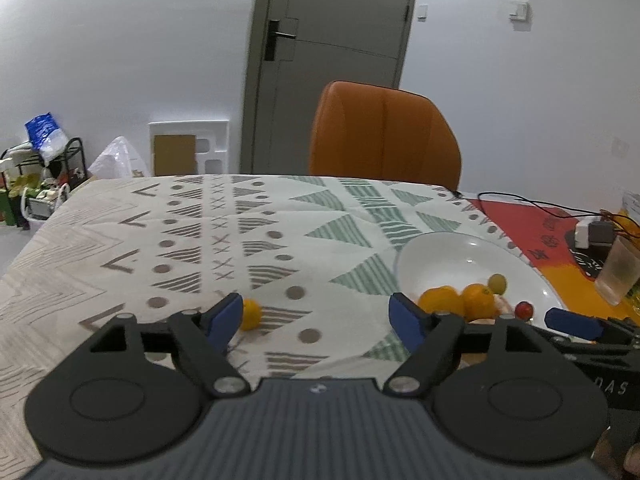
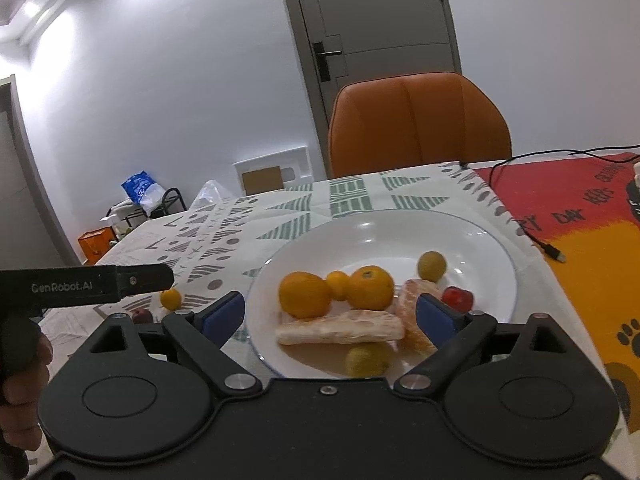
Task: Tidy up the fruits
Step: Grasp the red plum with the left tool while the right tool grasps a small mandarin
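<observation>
1. The white plate sits on the table and already carries most of the fruit: two oranges, a small yellow-orange fruit between them, a green-yellow round fruit behind, a small red fruit, two peeled citrus segments and a blurred greenish fruit at the near rim.
2. Off the plate, on the patterned cloth, lies a small orange kumquat-like fruit. In the left wrist view it is just beside the left tool's left fingertip, apart from it as far as one can tell.
3. In the right wrist view a small dark red fruit also lies on the cloth near that kumquat, partly hidden by the tool's frame.
4. The left tool stands wide with nothing between its pads; only bare cloth shows in the gap.
5. The right tool is also wide and empty, hanging over the near side of the plate; the fruit seen between its fingers lies beyond them.
6. Judged step: gathering loose fruit onto the plate, with the left tool placed for a fresh pick.
7. The next move likely calls for shifting the left tool leftward to centre the kumquat, lowering, and closing gently, since a small round fruit may roll.
</observation>
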Motion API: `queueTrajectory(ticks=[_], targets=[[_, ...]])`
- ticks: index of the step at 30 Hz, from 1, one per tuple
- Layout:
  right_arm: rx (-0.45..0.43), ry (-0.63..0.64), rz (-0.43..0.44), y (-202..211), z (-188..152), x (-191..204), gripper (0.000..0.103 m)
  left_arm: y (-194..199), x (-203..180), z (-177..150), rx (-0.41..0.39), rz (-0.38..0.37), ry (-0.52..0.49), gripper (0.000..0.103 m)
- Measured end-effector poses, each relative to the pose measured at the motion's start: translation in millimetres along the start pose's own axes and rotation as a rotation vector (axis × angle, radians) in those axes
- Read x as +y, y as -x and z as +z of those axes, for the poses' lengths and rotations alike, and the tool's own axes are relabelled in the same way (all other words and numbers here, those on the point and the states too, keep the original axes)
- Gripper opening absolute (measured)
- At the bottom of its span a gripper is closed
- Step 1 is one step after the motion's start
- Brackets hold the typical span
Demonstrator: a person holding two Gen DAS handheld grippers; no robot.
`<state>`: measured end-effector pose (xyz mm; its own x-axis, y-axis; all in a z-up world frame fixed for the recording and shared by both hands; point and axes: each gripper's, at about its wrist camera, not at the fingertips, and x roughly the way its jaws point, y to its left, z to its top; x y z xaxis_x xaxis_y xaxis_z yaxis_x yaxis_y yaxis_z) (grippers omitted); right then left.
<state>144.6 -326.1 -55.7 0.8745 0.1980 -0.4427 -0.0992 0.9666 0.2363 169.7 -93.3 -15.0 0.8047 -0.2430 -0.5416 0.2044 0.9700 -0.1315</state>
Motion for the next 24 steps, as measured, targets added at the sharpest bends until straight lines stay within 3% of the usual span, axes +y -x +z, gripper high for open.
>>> queueTrajectory(ticks=[11, 18, 24], targets=[[0.003, 0.039, 0.038, -6, -1, 32, 0.094, 15, 35, -8, -0.004, 0.057, 0.038, 0.081], [0.012, 0.067, 0.055, -10, -2, 50, 0.103, 20, 51, -15, 0.002, 0.079, 0.061, 0.082], [0.030, 0.080, 0.059, -14, -3, 61, 0.103, 23, 63, -21, 0.010, 0.091, 0.079, 0.082]])
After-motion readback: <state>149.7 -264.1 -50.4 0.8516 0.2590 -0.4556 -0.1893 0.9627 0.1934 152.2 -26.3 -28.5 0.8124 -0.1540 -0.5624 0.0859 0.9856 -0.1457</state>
